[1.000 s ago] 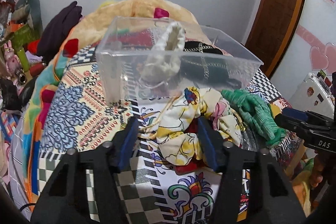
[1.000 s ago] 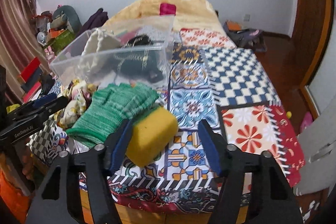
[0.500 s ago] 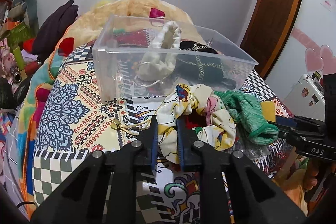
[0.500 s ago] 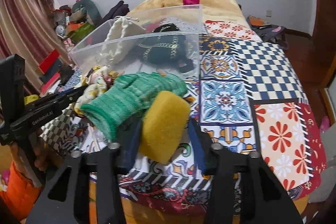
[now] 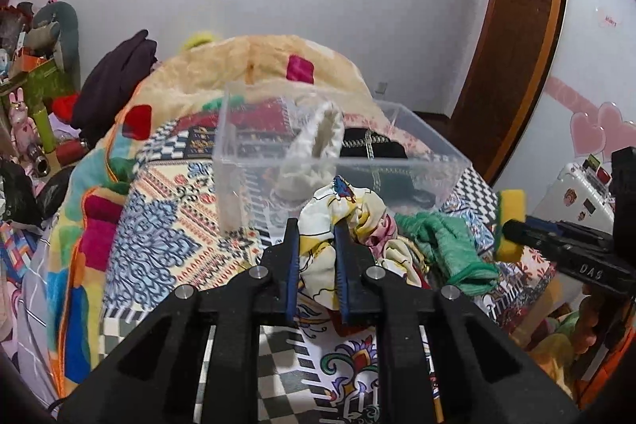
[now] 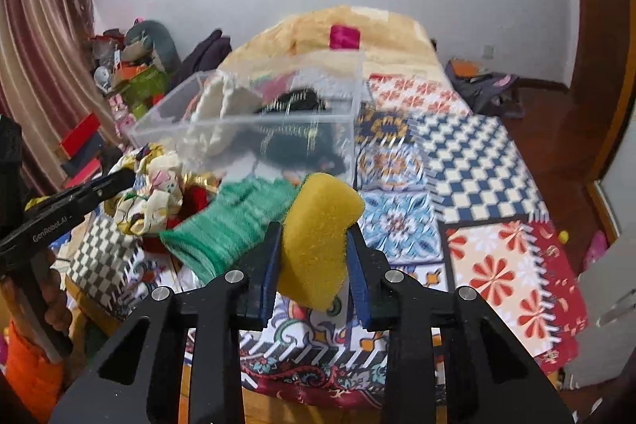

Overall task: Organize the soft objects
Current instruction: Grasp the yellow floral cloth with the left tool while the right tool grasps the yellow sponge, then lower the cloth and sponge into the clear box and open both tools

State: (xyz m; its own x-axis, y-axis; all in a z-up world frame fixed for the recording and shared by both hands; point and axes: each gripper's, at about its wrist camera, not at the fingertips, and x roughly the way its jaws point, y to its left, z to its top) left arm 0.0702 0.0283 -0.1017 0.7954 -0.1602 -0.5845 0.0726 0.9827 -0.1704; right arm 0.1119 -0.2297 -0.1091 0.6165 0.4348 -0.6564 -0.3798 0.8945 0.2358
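My left gripper [image 5: 316, 231] is shut on a floral cream scrunchie [image 5: 349, 217] and holds it lifted just in front of the clear plastic bin [image 5: 246, 161]. My right gripper [image 6: 314, 237] is shut on a yellow sponge [image 6: 318, 237] and holds it raised above the bed; the sponge also shows in the left wrist view [image 5: 510, 221]. A green knitted cloth [image 6: 230, 229] lies on the bedspread between the two grippers, also in the left wrist view [image 5: 441, 245]. The bin [image 6: 246, 130] holds a cream pouch [image 5: 314, 153] and a black bag [image 6: 302, 142].
The patterned bedspread [image 6: 457, 153] covers the bed, with a tan blanket [image 5: 258, 62] behind the bin. Cluttered shelves and toys [image 5: 35, 74] stand at the left. A wooden door [image 5: 512, 38] is at the right. A bag [image 6: 481, 86] lies on the floor.
Both grippers went from open to shut. The left closed on the scrunchie and lifted it; the right closed on the sponge and raised it off the bed.
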